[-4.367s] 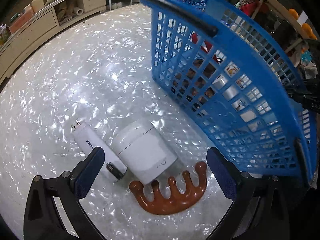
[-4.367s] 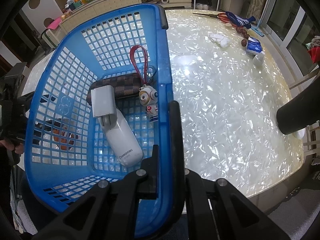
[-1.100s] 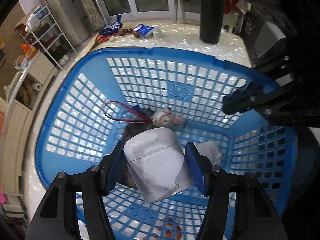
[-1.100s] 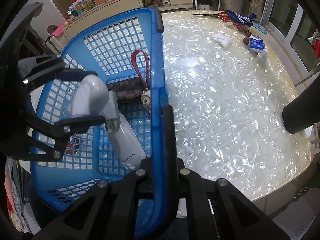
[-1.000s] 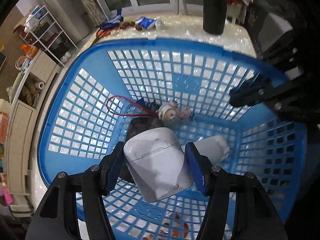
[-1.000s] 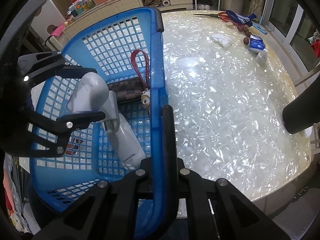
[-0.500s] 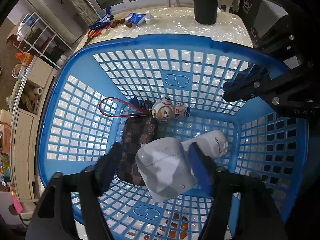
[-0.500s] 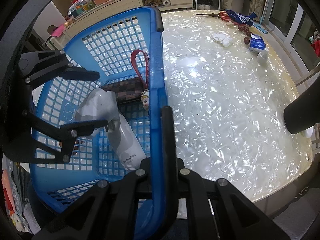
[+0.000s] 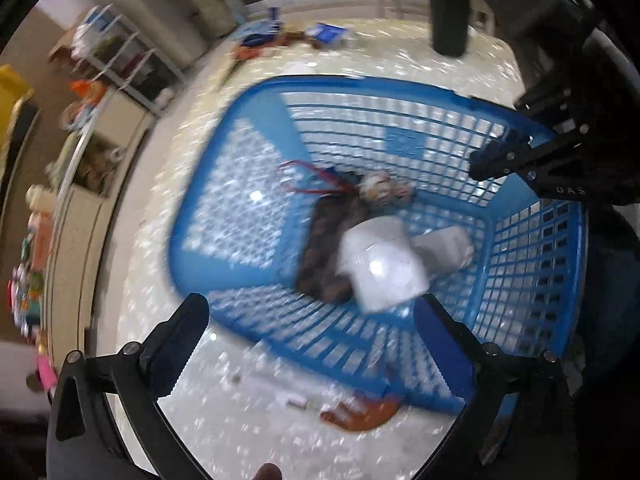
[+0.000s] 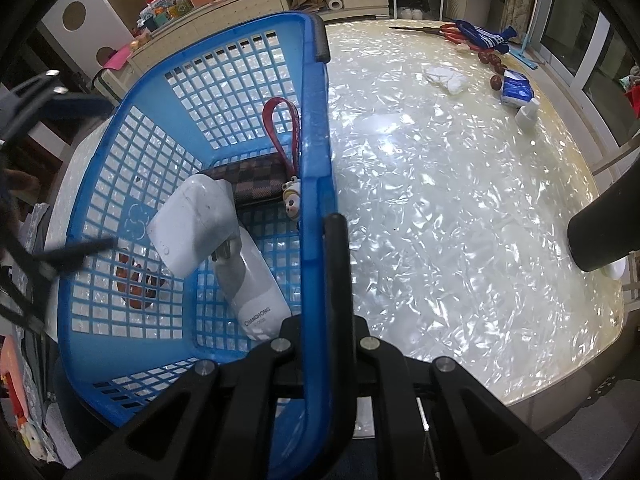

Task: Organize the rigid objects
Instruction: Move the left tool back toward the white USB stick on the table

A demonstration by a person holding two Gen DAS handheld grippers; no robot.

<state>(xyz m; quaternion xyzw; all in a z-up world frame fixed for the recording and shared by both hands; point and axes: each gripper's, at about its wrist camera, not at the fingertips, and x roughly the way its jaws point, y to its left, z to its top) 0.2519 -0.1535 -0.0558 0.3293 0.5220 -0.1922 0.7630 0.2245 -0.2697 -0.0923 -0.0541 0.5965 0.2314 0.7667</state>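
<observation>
The blue basket [image 9: 536, 280] [image 10: 188, 80] stands on the pearly table. Inside lie a white earbud case [image 9: 384, 266] [image 10: 192, 226], a white power bank [image 10: 256, 296] [image 9: 444, 246], a checkered wallet [image 10: 252, 178] [image 9: 324, 240] with a red strap [image 10: 280, 136] and a small bear charm [image 10: 292, 198]. My left gripper [image 9: 312, 316] is open and empty above the basket's near wall. My right gripper [image 10: 324, 236] is shut on the basket rim. A brown wooden comb [image 9: 360, 414] [image 10: 136, 280] lies on the table outside the basket.
A white stick [image 9: 296, 402] lies on the table by the comb. At the far table end lie scissors [image 10: 436, 30], a blue pouch [image 10: 516, 88], dark beads [image 10: 494, 62] and a white tissue [image 10: 446, 76]. A dark post [image 10: 604, 232] stands at the right.
My left gripper opened and dropped the earbud case into the basket, then pulled back and up. The case now rests on the wallet and power bank. The right gripper has not moved.
</observation>
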